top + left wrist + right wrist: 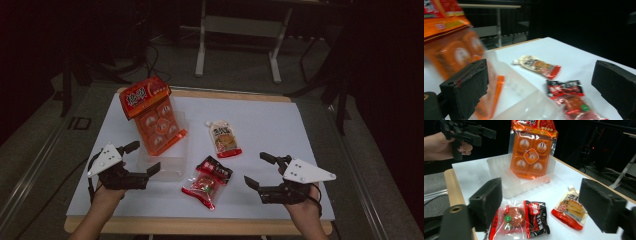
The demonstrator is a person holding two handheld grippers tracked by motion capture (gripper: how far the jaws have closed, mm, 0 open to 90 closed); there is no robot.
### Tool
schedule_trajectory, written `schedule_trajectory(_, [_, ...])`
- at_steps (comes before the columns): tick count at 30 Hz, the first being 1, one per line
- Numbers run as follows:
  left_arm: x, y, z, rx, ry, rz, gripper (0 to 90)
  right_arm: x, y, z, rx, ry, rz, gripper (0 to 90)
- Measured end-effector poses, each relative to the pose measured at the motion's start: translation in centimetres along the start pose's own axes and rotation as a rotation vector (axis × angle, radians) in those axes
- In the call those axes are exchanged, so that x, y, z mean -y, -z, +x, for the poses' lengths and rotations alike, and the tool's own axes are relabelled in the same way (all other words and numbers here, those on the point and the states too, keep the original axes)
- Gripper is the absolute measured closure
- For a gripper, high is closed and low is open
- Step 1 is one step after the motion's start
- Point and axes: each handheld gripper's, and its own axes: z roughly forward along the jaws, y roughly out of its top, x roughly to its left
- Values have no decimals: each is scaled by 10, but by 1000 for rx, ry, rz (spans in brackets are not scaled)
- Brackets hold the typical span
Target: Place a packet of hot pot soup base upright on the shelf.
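Note:
A tall orange snack pack (152, 115) leans upright in a clear plastic tray (172, 167) on the white tabletop. My left gripper (145, 157) is open just left of the tray's near end, empty. My right gripper (257, 169) is open at the front right, also empty. Between them lie a red see-through packet (201, 190) and a black-and-red packet (216, 168), touching. A cream and red pouch (223, 138) lies flat farther back. The right gripper view faces the orange pack (531, 152), tray (499, 167), both packets (509, 218) (536, 217) and pouch (570, 207).
The white board (280, 125) covers a wooden table whose front edge (200, 226) runs below both hands. A metal table frame (237, 30) stands on the dark floor behind. In the left gripper view the tray wall (524, 100) is close between the jaws.

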Motion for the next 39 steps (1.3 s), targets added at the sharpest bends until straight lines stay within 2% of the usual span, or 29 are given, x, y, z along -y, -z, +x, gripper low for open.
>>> schedule_trajectory(1, [0,0,-6,19,10,-1,17,2,-3,0,0,-12,-13,132])
schedule_trajectory(5, [2,-1,-15,41,7,9,17,5,-7,0,3,-6,-40,112])
schedule_trajectory(6, [4,-2,-18,49,9,13,16,6,-9,0,0,-7,-36,112])
schedule_trajectory(7, [6,-2,-20,57,10,19,17,8,-13,0,-25,-29,-8,112])
schedule_trajectory(9, [8,-3,-23,76,11,30,17,11,-17,0,-30,-47,8,111])
schedule_trajectory(10, [9,-3,-25,78,12,25,17,11,-17,0,-30,-47,8,111])
schedule_trajectory(11, [10,-3,-27,88,12,19,17,15,-22,-1,-40,-79,19,111])
schedule_trajectory(12, [11,-3,-29,94,14,16,17,15,-22,-1,-40,-79,19,111])
schedule_trajectory(14, [12,-3,-32,94,-1,21,17,19,-27,-2,-56,-106,30,108])
schedule_trajectory(15, [13,-3,-34,101,-7,26,17,22,-31,-2,-37,-112,32,108])
schedule_trajectory(18, [17,-4,-41,113,-22,35,17,25,-36,-2,-47,-119,40,108])
schedule_trajectory(19, [18,-4,-43,116,-28,33,17,28,-43,-2,-58,-128,61,108])
schedule_trajectory(23, [21,-4,-48,136,-38,36,17,34,-53,-1,-68,-115,102,132])
schedule_trajectory(25, [22,-4,-51,146,-32,35,17,40,-64,0,-92,-116,128,137])
schedule_trajectory(30, [26,-5,-55,152,-40,50,17,48,-78,2,-108,-94,162,147])
schedule_trajectory(31, [27,-6,-55,158,-35,49,17,52,-84,1,-118,-95,177,183])
schedule_trajectory(37, [30,-8,-55,158,-40,59,17,59,-95,-7,-104,-99,216,231])
schedule_trajectory(39, [31,-9,-54,160,-42,61,17,62,-99,-10,-102,-94,229,272])
